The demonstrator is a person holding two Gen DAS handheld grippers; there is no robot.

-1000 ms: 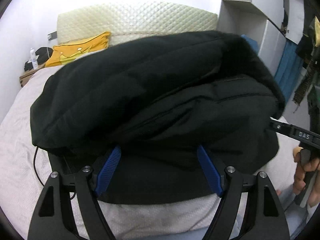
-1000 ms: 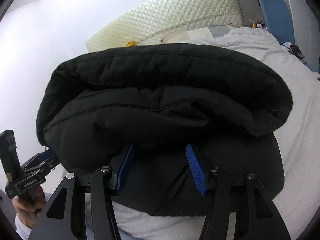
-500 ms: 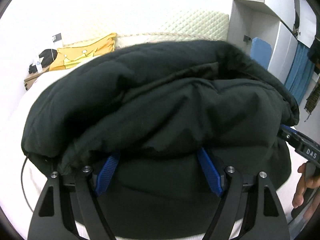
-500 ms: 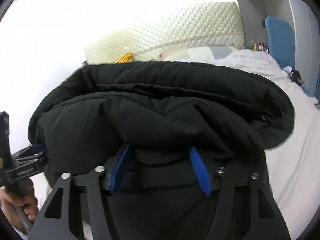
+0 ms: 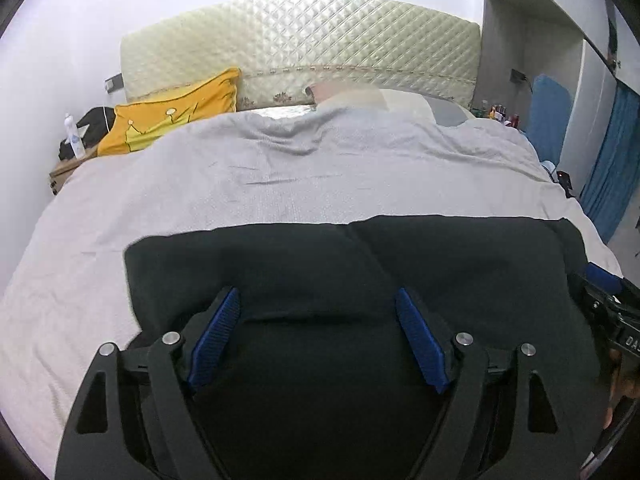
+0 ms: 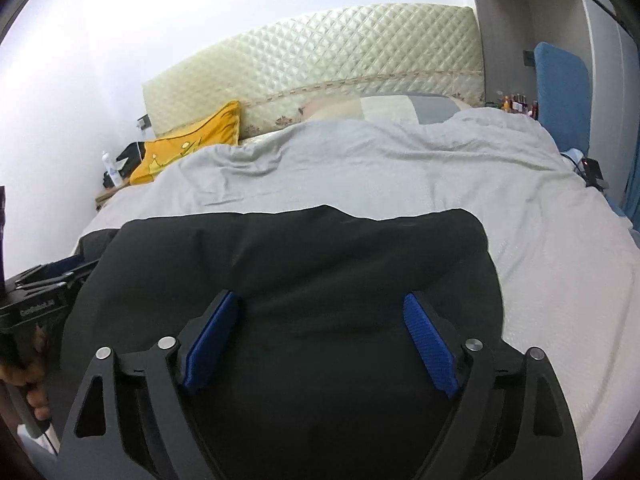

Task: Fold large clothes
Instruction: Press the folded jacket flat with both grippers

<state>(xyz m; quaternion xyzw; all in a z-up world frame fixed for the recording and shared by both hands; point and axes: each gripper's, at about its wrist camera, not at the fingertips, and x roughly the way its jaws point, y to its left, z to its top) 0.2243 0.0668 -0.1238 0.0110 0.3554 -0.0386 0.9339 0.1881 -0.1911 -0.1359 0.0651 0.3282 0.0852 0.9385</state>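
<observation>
A large black garment [image 5: 440, 264] lies flat and folded on the near part of the bed; in the right wrist view the same garment [image 6: 320, 248] fills the lower middle. My left gripper [image 5: 316, 294] hovers over its near half, jaws wide, blue pads clear of the cloth. My right gripper [image 6: 320, 298] is over the garment's right half with its jaws opening, and cloth lies under them but is not pinched. Each gripper shows at the edge of the other's view, the right gripper [image 5: 612, 312] and the left gripper [image 6: 40, 292].
The pale grey bed cover [image 5: 280, 176] stretches back to a quilted cream headboard [image 5: 300, 40]. A yellow pillow [image 5: 172, 120] and a bedside stand with a bottle [image 5: 74, 136] are at the back left. Blue curtains [image 5: 612, 168] hang on the right. A hand [image 6: 36, 396] holds the left gripper's handle.
The garment's bulging lifted fold has come down and now lies flat on the bed. Both grippers have drawn back over it, and the right jaws have spread wider.
</observation>
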